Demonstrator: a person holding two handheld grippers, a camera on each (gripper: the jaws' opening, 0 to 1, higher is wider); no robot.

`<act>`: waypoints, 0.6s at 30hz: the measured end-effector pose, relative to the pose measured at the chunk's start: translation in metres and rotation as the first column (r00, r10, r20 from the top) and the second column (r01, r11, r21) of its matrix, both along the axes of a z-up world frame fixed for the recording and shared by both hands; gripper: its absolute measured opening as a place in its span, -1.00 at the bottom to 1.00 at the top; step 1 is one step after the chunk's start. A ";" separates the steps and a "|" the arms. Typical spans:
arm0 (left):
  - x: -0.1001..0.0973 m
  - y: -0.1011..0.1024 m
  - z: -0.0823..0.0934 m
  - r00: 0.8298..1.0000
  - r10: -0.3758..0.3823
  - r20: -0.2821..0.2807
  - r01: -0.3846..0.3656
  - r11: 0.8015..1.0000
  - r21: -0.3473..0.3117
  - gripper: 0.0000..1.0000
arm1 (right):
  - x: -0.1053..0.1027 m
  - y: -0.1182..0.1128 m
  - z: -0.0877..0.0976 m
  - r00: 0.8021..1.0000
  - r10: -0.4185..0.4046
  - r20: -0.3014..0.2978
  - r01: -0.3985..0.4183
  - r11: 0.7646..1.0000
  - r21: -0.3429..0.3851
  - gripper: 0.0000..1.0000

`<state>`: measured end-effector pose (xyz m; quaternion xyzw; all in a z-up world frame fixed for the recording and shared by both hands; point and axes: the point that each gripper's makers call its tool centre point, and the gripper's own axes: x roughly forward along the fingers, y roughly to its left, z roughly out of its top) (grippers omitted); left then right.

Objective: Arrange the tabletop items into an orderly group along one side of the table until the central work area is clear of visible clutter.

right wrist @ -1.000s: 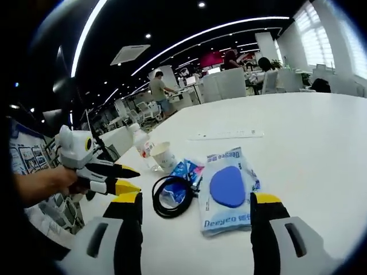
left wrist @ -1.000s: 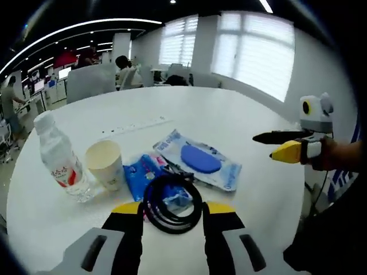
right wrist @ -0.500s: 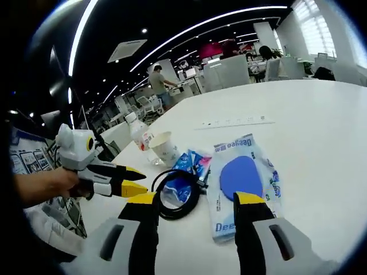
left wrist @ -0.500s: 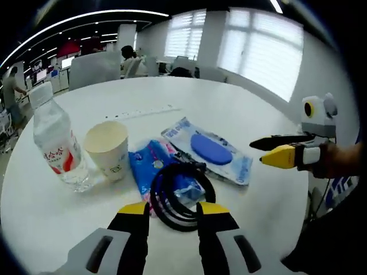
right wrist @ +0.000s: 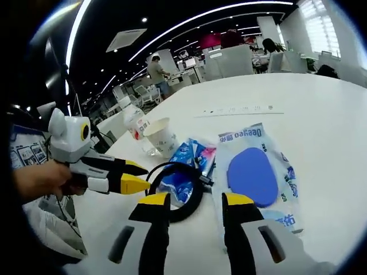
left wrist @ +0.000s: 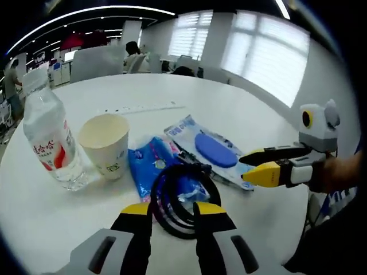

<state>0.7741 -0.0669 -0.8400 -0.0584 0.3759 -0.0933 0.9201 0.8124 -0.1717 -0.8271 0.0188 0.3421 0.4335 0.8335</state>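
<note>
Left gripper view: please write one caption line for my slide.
Left gripper open over a coiled black cable, beside a paper cup, water bottle and blue packets.

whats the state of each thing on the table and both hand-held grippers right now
water bottle: upright, cap on
paper cup: upright, open top, looks empty
blue packet: lying flat, partly under the cable
black cable: coiled, lying on the blue packet
wipes pack: lying flat, lid shut
left hand-held gripper: open, jaws around the near edge of the cable
right hand-held gripper: open, holding nothing
</note>
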 end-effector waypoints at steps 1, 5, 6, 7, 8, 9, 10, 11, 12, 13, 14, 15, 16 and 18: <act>0.001 0.000 -0.001 1.000 0.002 -0.001 -0.002 1.000 -0.003 -0.51 | -0.003 0.001 -0.002 1.000 0.003 -0.011 -0.003 1.000 -0.004 -0.39; 0.006 0.006 -0.003 1.000 0.002 -0.009 -0.002 1.000 -0.010 -0.53 | -0.001 0.008 -0.004 1.000 0.001 -0.027 -0.001 1.000 0.003 -0.44; 0.006 0.003 -0.004 1.000 0.003 -0.016 -0.003 1.000 -0.023 -0.54 | 0.000 0.011 -0.006 0.999 0.001 -0.033 -0.001 1.000 0.000 -0.44; 0.006 0.003 -0.004 1.000 0.002 -0.018 -0.003 1.000 -0.025 -0.56 | 0.000 0.013 -0.008 0.999 0.004 -0.037 -0.004 1.000 -0.003 -0.44; 0.006 0.001 -0.004 1.000 0.004 -0.022 -0.004 1.000 -0.027 -0.57 | 0.000 0.014 -0.011 0.999 0.007 -0.043 -0.008 1.000 -0.008 -0.45; 0.006 0.000 -0.005 1.000 0.002 -0.024 -0.003 1.000 -0.027 -0.57 | 0.001 0.016 -0.014 0.999 0.010 -0.050 -0.010 1.000 -0.013 -0.46; 0.005 -0.001 -0.006 1.000 0.002 -0.025 -0.002 1.000 -0.025 -0.57 | 0.001 0.017 -0.015 0.998 0.012 -0.055 -0.012 1.000 -0.014 -0.47; 0.005 -0.001 -0.007 1.000 0.001 -0.026 -0.001 1.000 -0.025 -0.58 | 0.000 0.017 -0.017 0.998 0.011 -0.062 -0.012 1.000 -0.015 -0.48; 0.005 -0.003 -0.007 1.000 -0.001 -0.028 0.000 1.000 -0.025 -0.58 | 0.000 0.018 -0.019 0.998 0.011 -0.069 -0.012 1.000 -0.016 -0.48; 0.005 -0.004 -0.008 1.000 -0.001 -0.029 0.000 1.000 -0.026 -0.58 | 0.001 0.020 -0.022 0.997 0.011 -0.075 -0.012 1.000 -0.022 -0.48; 0.005 -0.006 -0.009 1.000 -0.005 -0.031 0.004 1.000 -0.027 -0.58 | 0.001 0.020 -0.024 0.997 0.010 -0.078 -0.012 1.000 -0.026 -0.48; 0.006 -0.008 -0.009 0.999 -0.010 -0.030 0.010 1.000 -0.025 -0.58 | 0.000 0.021 -0.025 0.997 0.010 -0.083 -0.012 1.000 -0.027 -0.48; 0.007 -0.007 -0.010 0.999 -0.015 -0.031 0.014 1.000 -0.022 -0.58 | 0.000 0.022 -0.026 0.996 0.011 -0.084 -0.013 1.000 -0.028 -0.49; 0.008 -0.008 -0.011 0.999 -0.018 -0.036 0.017 1.000 -0.017 -0.58 | 0.000 0.024 -0.025 0.997 0.016 -0.080 -0.019 0.999 -0.035 -0.51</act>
